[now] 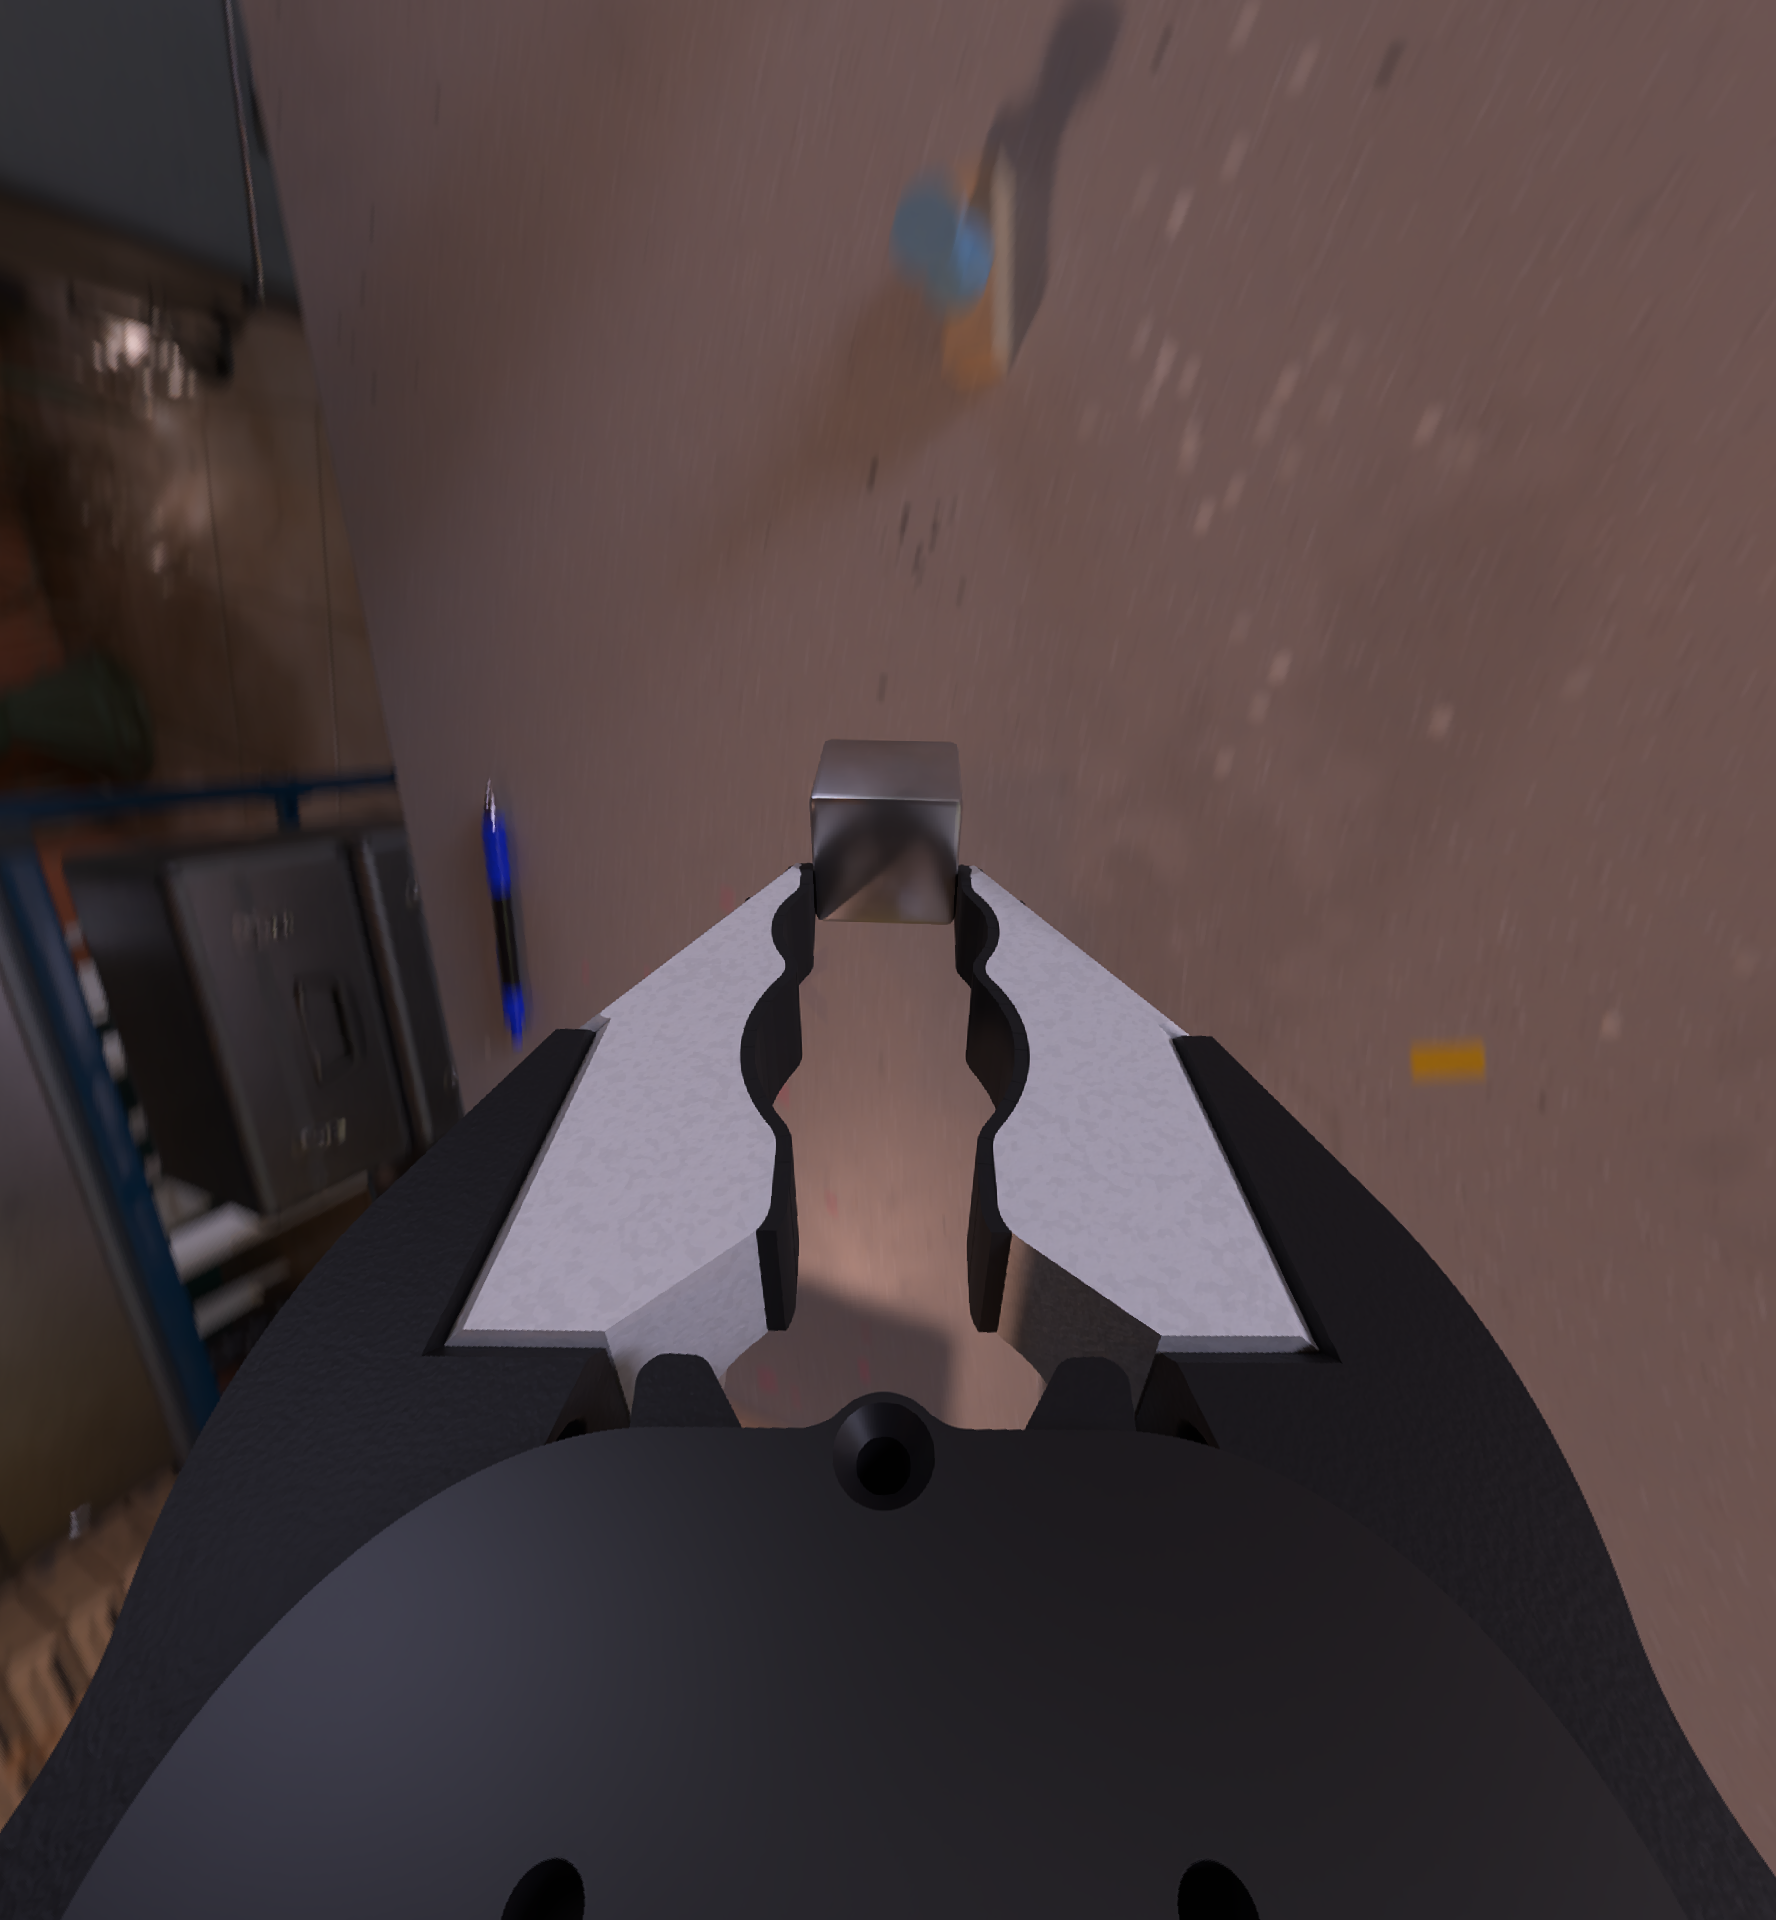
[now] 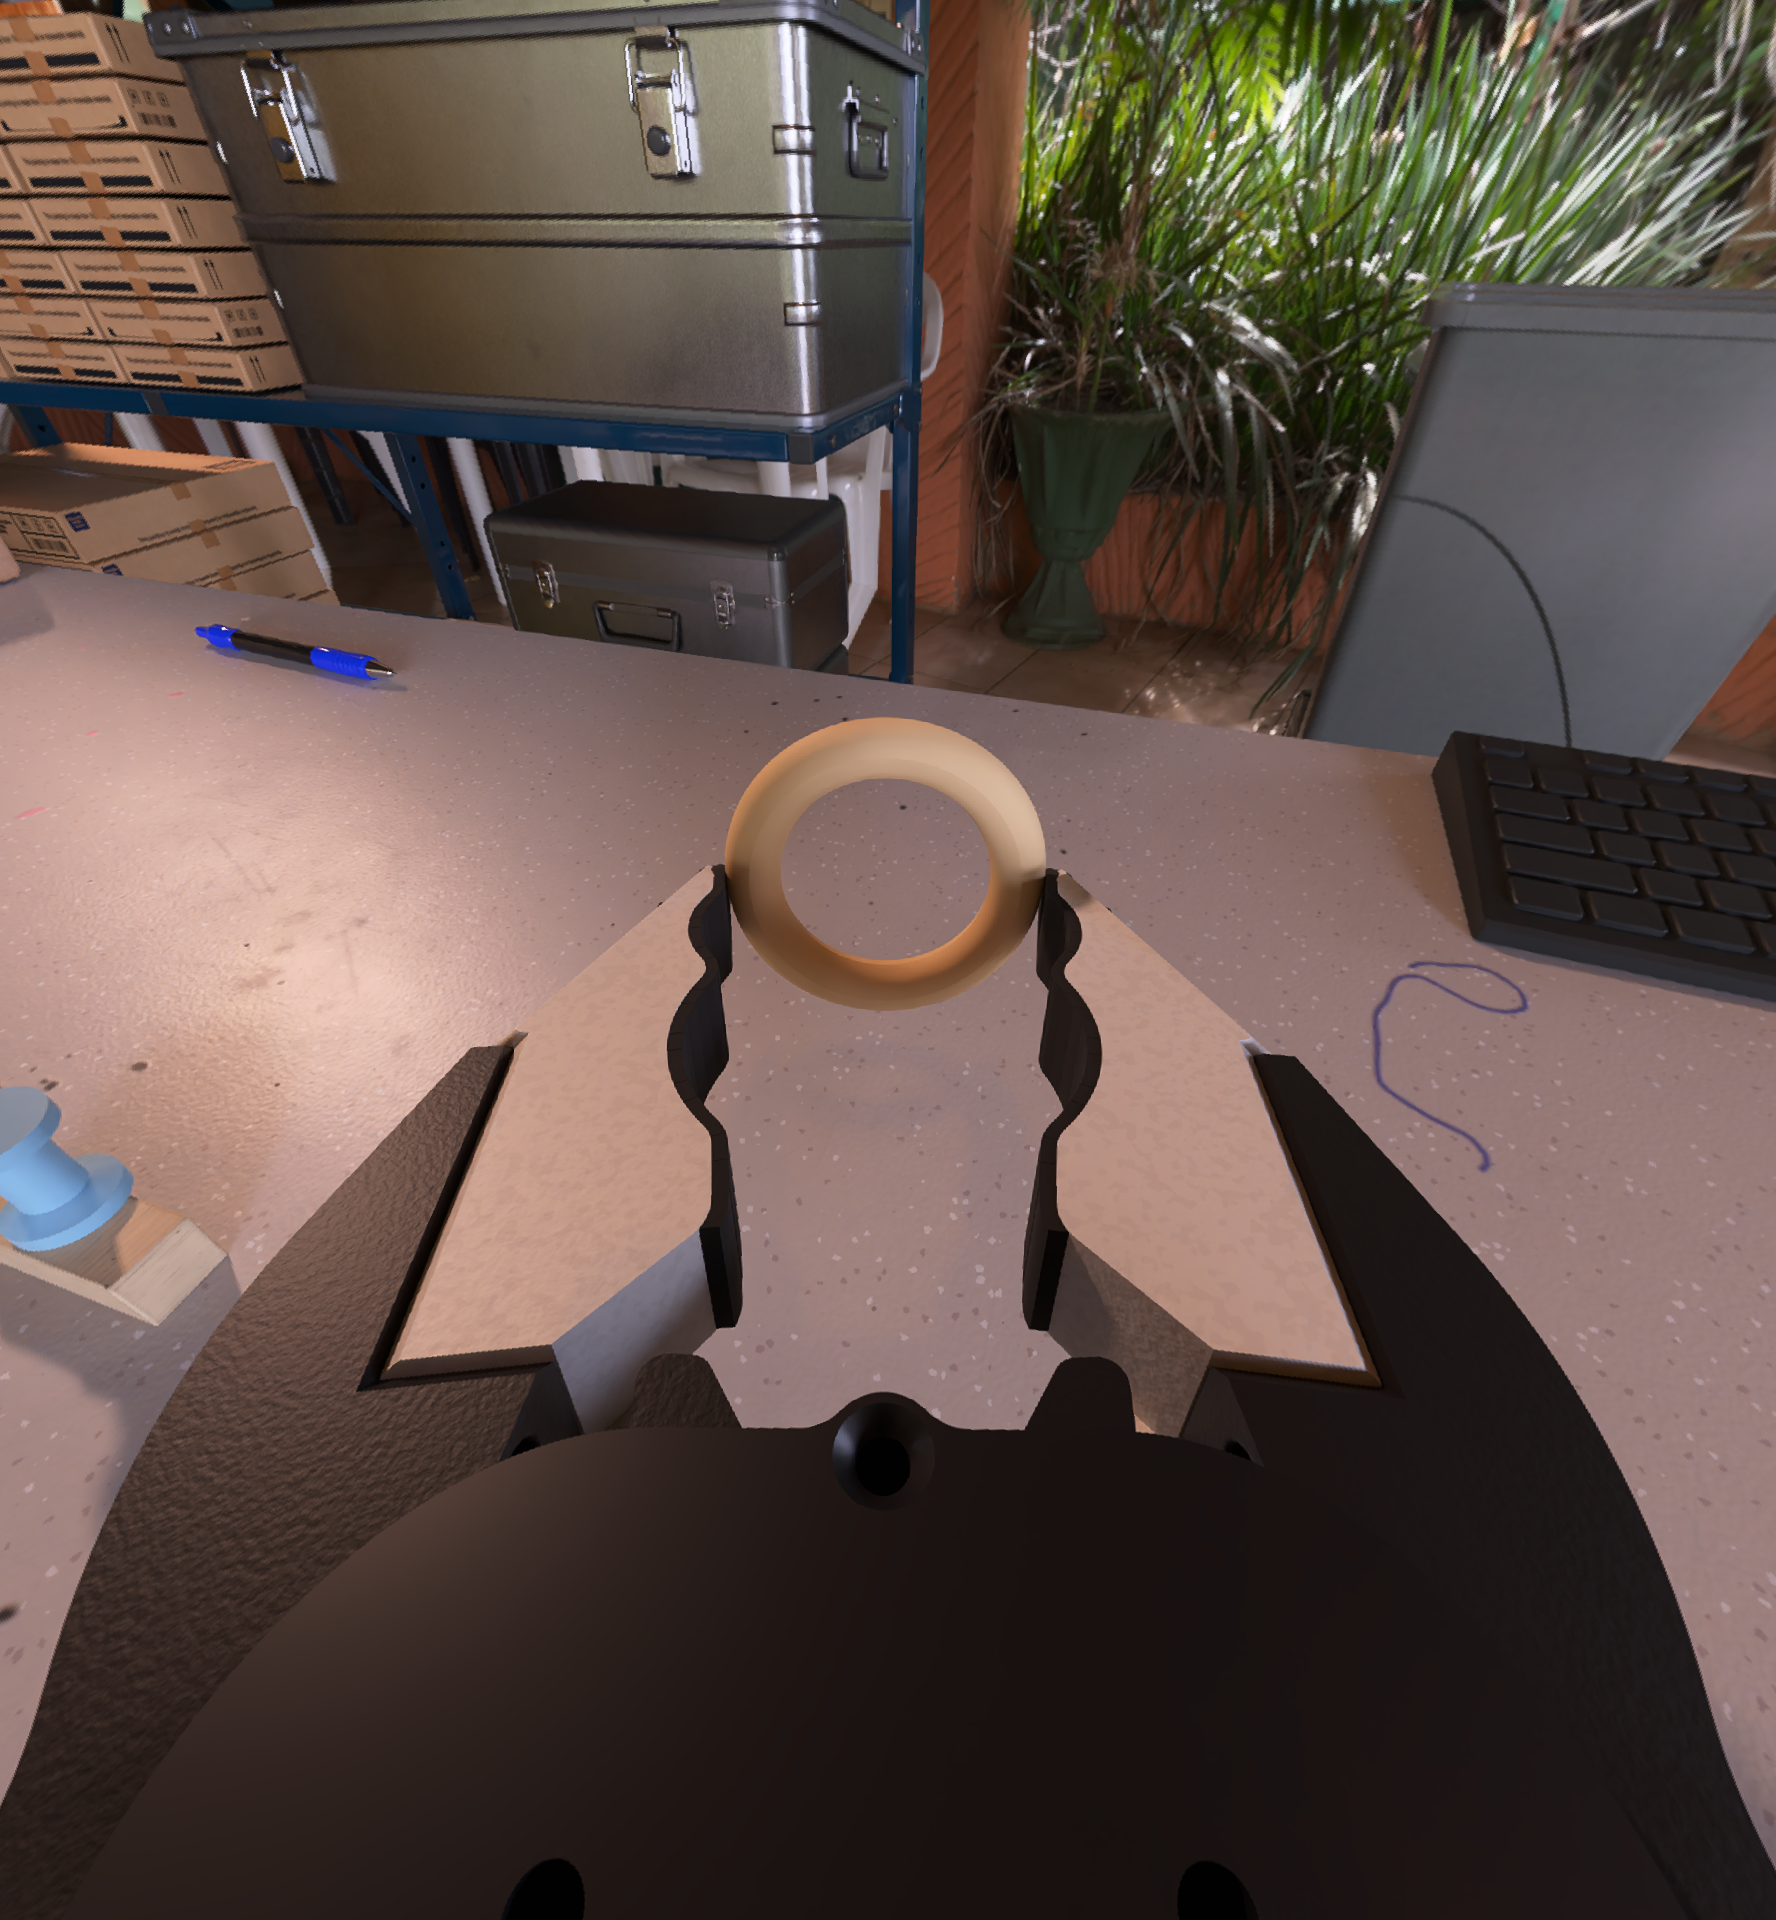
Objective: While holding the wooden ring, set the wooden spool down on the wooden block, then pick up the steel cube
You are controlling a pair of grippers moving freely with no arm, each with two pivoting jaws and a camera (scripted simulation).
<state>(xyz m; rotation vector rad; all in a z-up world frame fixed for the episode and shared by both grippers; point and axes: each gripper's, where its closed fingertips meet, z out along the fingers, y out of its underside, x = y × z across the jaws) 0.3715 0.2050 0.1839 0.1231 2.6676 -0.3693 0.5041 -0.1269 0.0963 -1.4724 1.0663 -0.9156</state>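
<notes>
Both tongs clamped: left tongs (image 1: pixel 886 883) pinch steel cube (image 1: pixel 886 831); right tongs (image 2: pixel 884 894) wooden ring (image 2: pixel 884 862).

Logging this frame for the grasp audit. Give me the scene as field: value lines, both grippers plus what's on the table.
left gripper: shut on steel cube, held at the fingers' tips
right gripper: shut on wooden ring, hole facing the camera, off the table
wooden spool: blue, tilted, resting on wooden block
wooden block: flat on table, left of the right gripper
pen: blue and black, lying near the table's far edge
keyboard: black, far right of the table
left wrist view: background motion-blurred
</notes>
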